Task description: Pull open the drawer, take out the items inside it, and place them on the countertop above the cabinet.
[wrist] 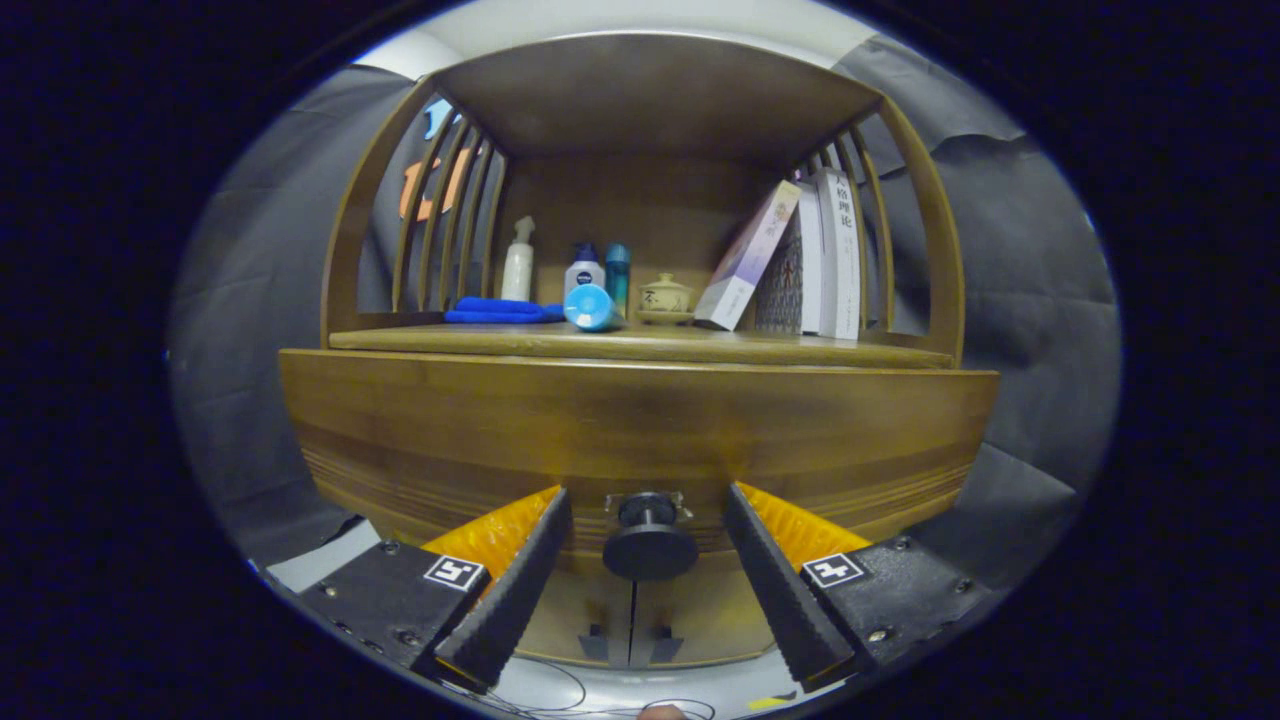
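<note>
tool (648, 545) open — drawer (640, 430) contents hidden

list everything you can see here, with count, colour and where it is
cabinet: 1, brown wood, ahead of the fingers
drawer knob: 1, dark, on the drawer front, between the fingers, untouched
countertop: 1, brown wood, above the drawer
cloth: 1, blue, folded on the countertop, left
spray bottle: 1, white, upright behind the cloth
lotion bottle: 1, white with dark cap, upright at centre
tall bottle: 1, teal, upright beside the lotion bottle
lying bottle: 1, light blue, on its side in front of those two
lidded cup: 1, beige, right of the bottles
books: several, mostly white, right, the nearest one leaning
gripper: 1, fingers open either side of the knob
</note>
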`<state>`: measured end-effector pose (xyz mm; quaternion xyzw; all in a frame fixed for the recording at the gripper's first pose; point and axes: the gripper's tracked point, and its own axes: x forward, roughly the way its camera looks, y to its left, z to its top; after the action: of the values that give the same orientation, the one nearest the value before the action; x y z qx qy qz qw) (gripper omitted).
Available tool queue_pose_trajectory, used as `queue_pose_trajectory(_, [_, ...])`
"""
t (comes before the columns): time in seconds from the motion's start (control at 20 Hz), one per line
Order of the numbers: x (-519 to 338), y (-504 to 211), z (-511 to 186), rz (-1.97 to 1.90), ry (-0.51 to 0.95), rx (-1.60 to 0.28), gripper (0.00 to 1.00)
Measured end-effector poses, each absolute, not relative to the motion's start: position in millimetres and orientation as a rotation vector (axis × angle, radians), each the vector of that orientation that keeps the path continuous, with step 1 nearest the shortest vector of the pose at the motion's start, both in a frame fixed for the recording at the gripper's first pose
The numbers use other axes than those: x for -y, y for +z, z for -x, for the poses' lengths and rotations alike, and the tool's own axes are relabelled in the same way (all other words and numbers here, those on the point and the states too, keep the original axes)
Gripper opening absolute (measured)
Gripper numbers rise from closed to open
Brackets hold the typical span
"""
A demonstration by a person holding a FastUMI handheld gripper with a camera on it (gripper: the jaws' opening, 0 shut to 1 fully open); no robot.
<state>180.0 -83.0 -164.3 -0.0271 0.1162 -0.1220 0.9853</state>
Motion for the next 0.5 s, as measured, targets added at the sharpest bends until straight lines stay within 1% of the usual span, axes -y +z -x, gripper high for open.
queue_pose_trajectory(0.5, [89, -165, -212, 0.052, -0.256, -0.228, 1.00])
